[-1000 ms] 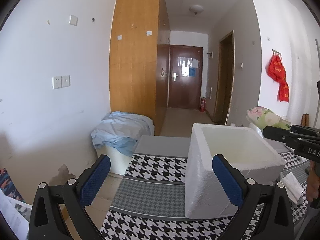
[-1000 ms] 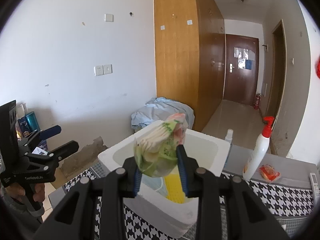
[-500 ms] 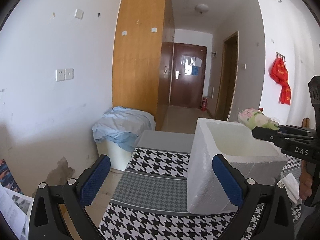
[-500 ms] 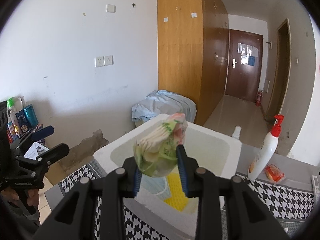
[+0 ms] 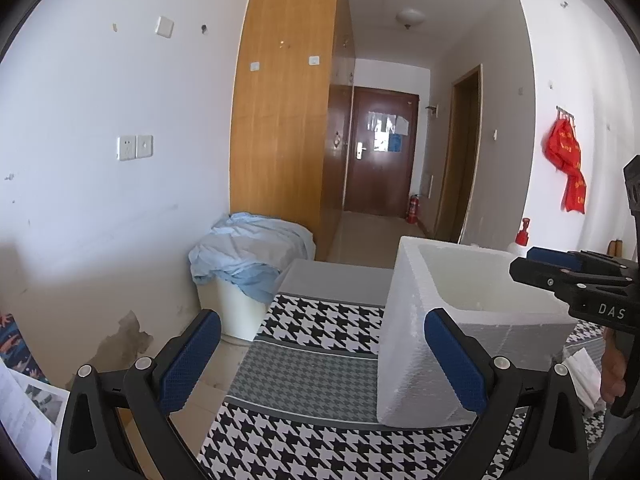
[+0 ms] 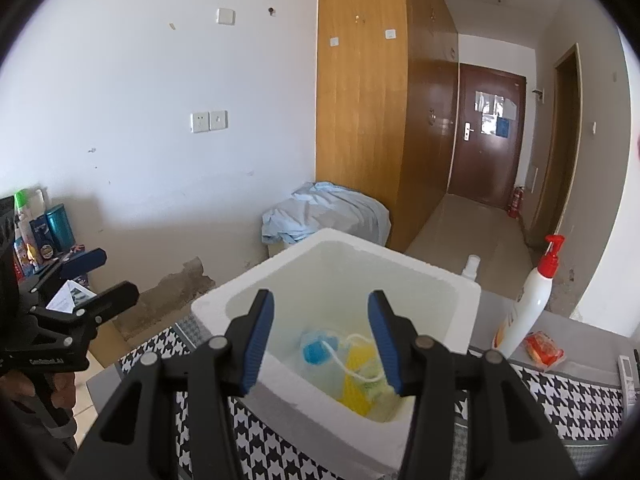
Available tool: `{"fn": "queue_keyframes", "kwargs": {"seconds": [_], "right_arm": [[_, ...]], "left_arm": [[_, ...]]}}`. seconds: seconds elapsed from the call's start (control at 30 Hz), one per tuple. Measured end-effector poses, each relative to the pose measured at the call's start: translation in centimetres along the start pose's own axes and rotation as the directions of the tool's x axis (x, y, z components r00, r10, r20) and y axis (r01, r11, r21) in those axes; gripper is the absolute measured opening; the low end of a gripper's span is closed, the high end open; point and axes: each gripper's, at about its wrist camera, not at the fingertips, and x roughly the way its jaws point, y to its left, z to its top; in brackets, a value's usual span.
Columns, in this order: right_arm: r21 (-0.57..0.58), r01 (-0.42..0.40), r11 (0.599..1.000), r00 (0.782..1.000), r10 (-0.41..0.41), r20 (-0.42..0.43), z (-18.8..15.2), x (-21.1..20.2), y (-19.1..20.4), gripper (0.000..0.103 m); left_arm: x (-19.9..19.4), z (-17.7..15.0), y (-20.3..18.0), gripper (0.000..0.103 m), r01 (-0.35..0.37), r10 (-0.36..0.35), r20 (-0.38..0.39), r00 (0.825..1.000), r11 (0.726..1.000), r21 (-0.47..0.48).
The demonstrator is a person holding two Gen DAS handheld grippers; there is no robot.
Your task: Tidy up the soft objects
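1. The right tool point(image 6: 320, 344) hangs over the white foam box point(image 6: 460, 292); its jaws are opening, with nothing between them.
2. The green soft pack point(image 6: 370, 380) lies at the box bottom, below the tool and well clear of its pads, beside a yellow item point(image 6: 354, 386) and a blue-centred bag point(image 6: 320, 354).
3. The left tool point(image 5: 322, 354) stands apart and empty, tilted slightly down over the houndstooth-covered bench point(image 5: 312, 376), left of the box.
4. A hand point(image 5: 614, 368) grips the right tool's handle.
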Motion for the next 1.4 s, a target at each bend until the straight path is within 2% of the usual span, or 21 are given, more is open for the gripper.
{"fn": "queue_keyframes", "kwargs": {"seconds": [0.03, 0.1, 0.27, 0.37, 1.1, 1.4], "right_arm": [[0.002, -0.003, 1.0, 1.0, 0.003, 0.004, -0.1, -0.2, 0.0, 0.055], [0.005, 0.0, 1.0, 1.0, 0.0, 0.014, -0.2, -0.7, 0.0, 0.067], [0.0, -0.011, 1.0, 0.998, 0.011, 0.054, -0.5, -2.4, 0.2, 0.086], [-0.005, -0.011, 1.0, 0.997, 0.011, 0.073, -0.6, -3.3, 0.4, 0.092], [-0.001, 0.0, 1.0, 0.99, 0.0, 0.141, -2.7, -8.8, -0.3, 0.094], [0.013, 0.033, 0.999, 0.985, -0.035, 0.17, -3.5, -10.9, -1.1, 0.095]], "left_arm": [[-0.1, 0.0, -0.1, 0.102, 0.001, -0.001, 0.0, 1.0, 1.0, 0.0], [-0.2, 0.0, -0.2, 0.102, 0.0, 0.0, 0.0, 1.0, 1.0, 0.002], [-0.6, 0.1, -0.5, 0.102, 0.009, -0.009, 0.002, 1.0, 1.0, 0.001], [-1.0, 0.1, -0.9, 0.102, 0.012, -0.012, 0.004, 1.0, 1.0, 0.006], [-4.3, 0.3, -4.4, 0.102, 0.054, -0.055, 0.03, 0.998, 0.998, 0.042], [-5.1, 0.1, -6.3, 0.102, 0.082, -0.084, 0.034, 0.996, 0.994, 0.067]]}}
